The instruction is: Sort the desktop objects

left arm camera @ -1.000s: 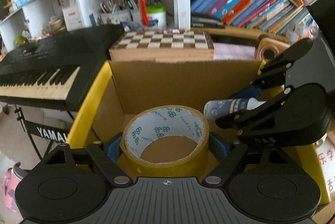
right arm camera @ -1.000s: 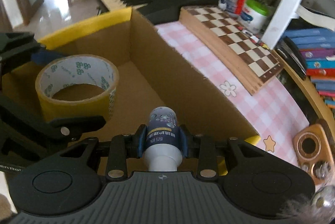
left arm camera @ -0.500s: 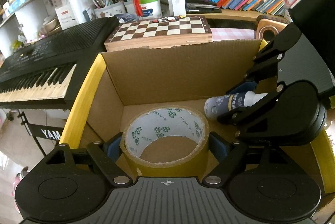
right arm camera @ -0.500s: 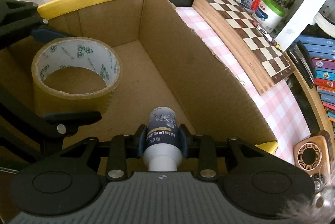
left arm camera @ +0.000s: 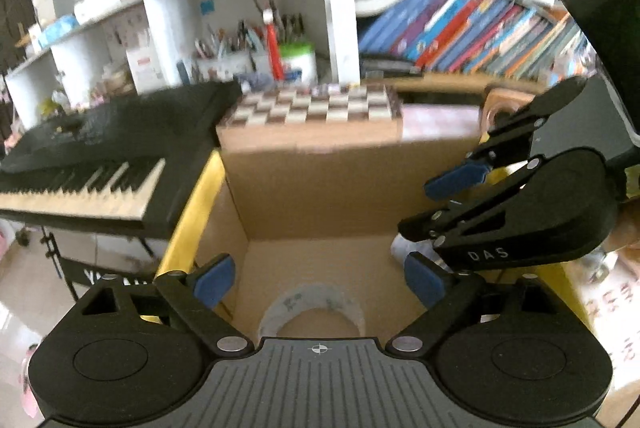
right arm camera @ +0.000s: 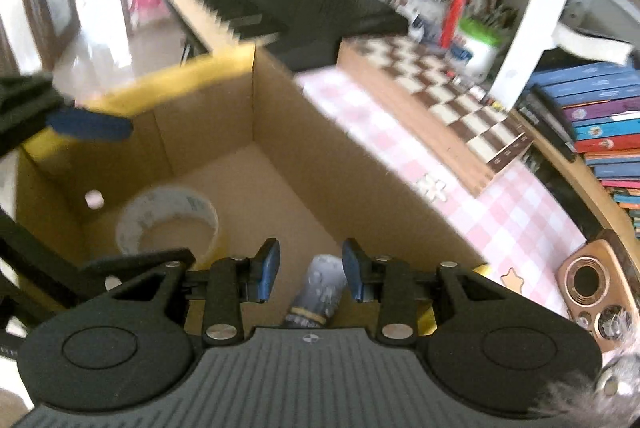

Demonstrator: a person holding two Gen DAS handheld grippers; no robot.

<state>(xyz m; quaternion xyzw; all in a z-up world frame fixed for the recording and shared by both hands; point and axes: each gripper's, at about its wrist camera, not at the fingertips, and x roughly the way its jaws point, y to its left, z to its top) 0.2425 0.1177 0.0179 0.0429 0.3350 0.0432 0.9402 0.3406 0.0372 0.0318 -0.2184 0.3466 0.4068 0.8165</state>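
Cardboard box (right arm camera: 224, 96) holds tape (right arm camera: 168, 224) – right view alone shows bottle (right arm camera: 320, 288) (both hand-held grippers opening, empty).

Left gripper (left arm camera: 318, 282) and right gripper (right arm camera: 307, 270) opening, empty

Shelving: white shelf unit (left arm camera: 336, 8) against the back wall, its top board crowded with small boxes and ornaments.
Books: row of leaning books (left arm camera: 460, 28) in the right-hand bay; more stacked flat in the right wrist view.
Desk: pink checked cloth (right arm camera: 480, 196) with a chessboard (left arm camera: 316, 106) lying on it.
Keyboard: black piano keyboard (left arm camera: 100, 156) on a stand.
Pens: pots of pens (left arm camera: 248, 44) in the middle bay.
Floor: pale glossy tiles (right arm camera: 96, 52), brightly daylit.
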